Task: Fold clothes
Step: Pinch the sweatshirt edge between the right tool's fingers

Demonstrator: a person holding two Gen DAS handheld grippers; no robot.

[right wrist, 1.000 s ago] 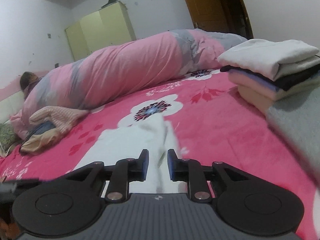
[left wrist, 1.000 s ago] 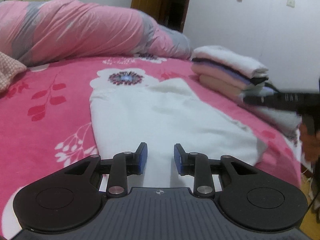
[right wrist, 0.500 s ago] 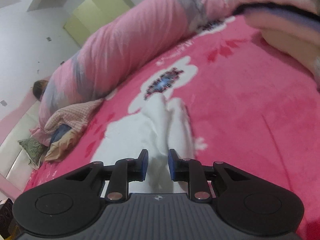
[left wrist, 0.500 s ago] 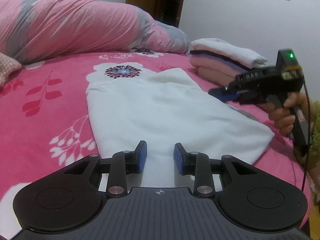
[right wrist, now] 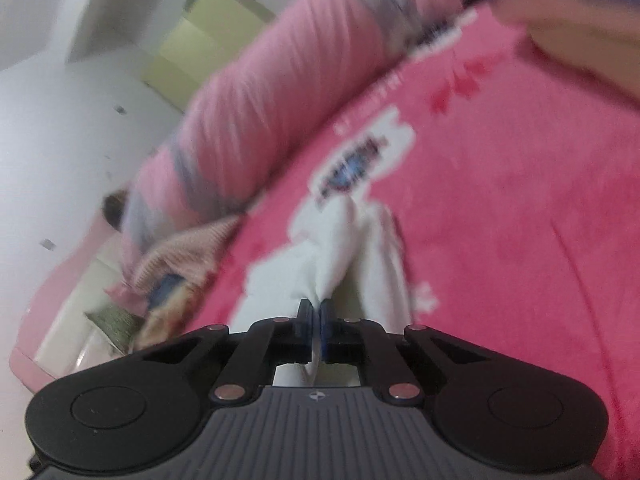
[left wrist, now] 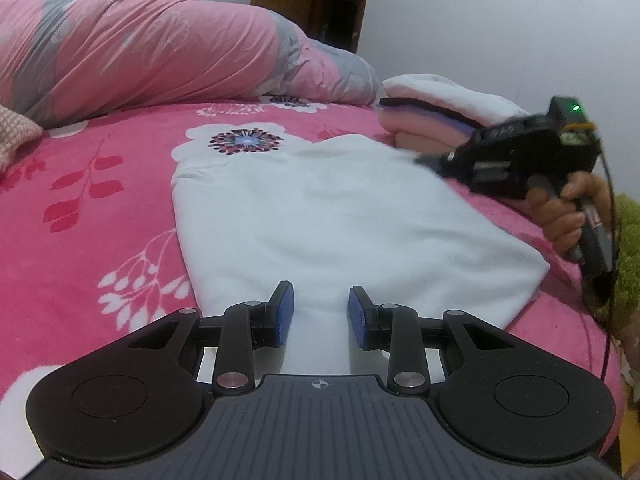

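A rolled pink-and-grey duvet (left wrist: 160, 48) is lying along the far side of the flowered pink bedsheet (left wrist: 80, 200), a dark wooden door (left wrist: 312, 0) is standing behind it, and a pale green wardrobe (right wrist: 192, 48) is showing against the wall.

white garment (left wrist: 340, 216), pink floral bedsheet (left wrist: 100, 200)

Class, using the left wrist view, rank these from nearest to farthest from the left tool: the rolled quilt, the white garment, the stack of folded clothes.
1. White garment, right under the left tool.
2. Stack of folded clothes, far right.
3. Rolled quilt, along the back.
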